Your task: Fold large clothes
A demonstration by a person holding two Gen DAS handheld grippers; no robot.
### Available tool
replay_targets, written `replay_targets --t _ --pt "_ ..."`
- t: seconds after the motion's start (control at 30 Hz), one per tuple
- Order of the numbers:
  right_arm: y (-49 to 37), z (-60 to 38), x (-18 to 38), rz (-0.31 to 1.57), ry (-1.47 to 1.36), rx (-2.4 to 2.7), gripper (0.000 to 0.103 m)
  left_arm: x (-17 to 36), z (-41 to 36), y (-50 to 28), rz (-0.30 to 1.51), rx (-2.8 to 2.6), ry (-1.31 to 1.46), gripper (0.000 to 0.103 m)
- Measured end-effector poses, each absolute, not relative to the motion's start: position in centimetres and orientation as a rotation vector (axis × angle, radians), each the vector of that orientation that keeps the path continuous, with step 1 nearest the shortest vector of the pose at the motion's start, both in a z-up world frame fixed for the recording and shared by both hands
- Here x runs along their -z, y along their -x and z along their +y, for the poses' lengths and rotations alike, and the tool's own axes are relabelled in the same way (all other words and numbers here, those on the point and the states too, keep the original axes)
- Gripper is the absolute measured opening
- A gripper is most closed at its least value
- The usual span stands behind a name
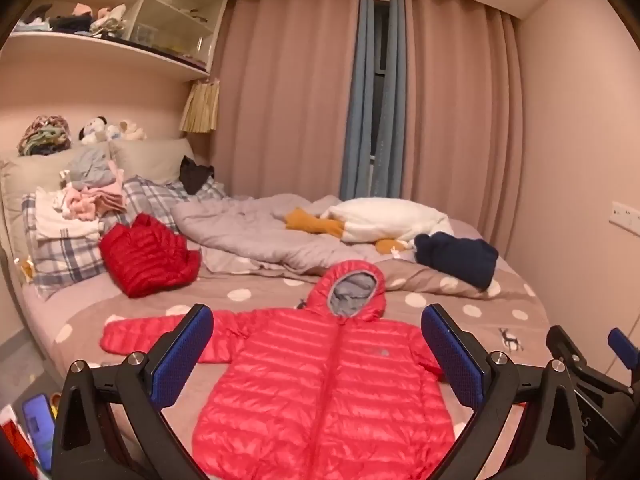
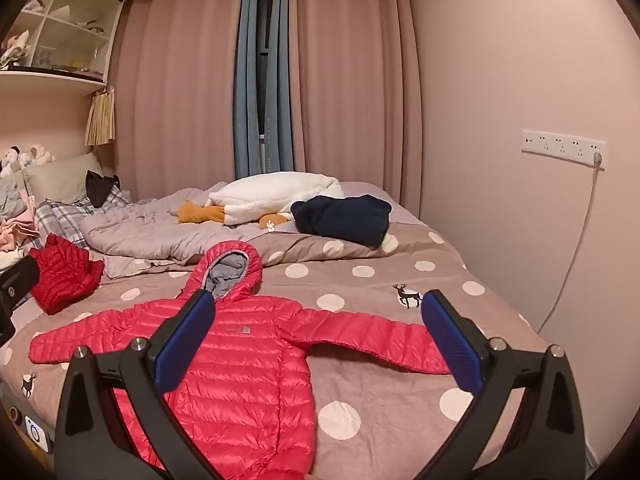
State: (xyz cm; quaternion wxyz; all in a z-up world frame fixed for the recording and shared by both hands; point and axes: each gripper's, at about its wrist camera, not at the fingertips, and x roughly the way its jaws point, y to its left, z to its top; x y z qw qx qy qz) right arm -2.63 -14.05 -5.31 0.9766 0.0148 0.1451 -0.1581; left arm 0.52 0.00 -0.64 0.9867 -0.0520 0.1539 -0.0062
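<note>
The bed (image 2: 400,288) carried a red jacket (image 2: 240,360) spread flat, front up, sleeves out. Above it the left gripper (image 1: 317,356) and right gripper (image 2: 318,340) hung with jaws apart, holding nothing.

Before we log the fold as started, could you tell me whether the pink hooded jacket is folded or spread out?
Spread out: the pink jacket lies flat on the bed, front up, both sleeves extended sideways.

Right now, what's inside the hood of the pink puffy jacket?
The pink puffy jacket lies flat; its hood shows only grey lining. Deeper inside is hidden.
</note>
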Motion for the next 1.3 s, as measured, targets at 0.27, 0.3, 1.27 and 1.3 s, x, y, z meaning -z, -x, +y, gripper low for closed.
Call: replay_targets --t 0.27,0.3,1.27,1.3 --pt "2.36 -14.30 5.43 0.303 -0.023 0.342 0.103 0.53 0.01 -0.62 0.311 0.018 0.106 0.103" --pt "2.43 -14.43 5.38 0.303 -0.026 0.343 0.103 0.57 -0.02 -0.61 0.312 0.020 0.105 0.103" --pt "2.43 -13.56 5.13 0.307 -0.005 0.326 0.103 0.93 0.58 -0.43 0.316 0.008 0.115 0.103" --pt "2.45 -13.55 5.12 0.307 -0.006 0.326 0.103 0.92 0.54 -0.44 0.315 0.007 0.115 0.103"
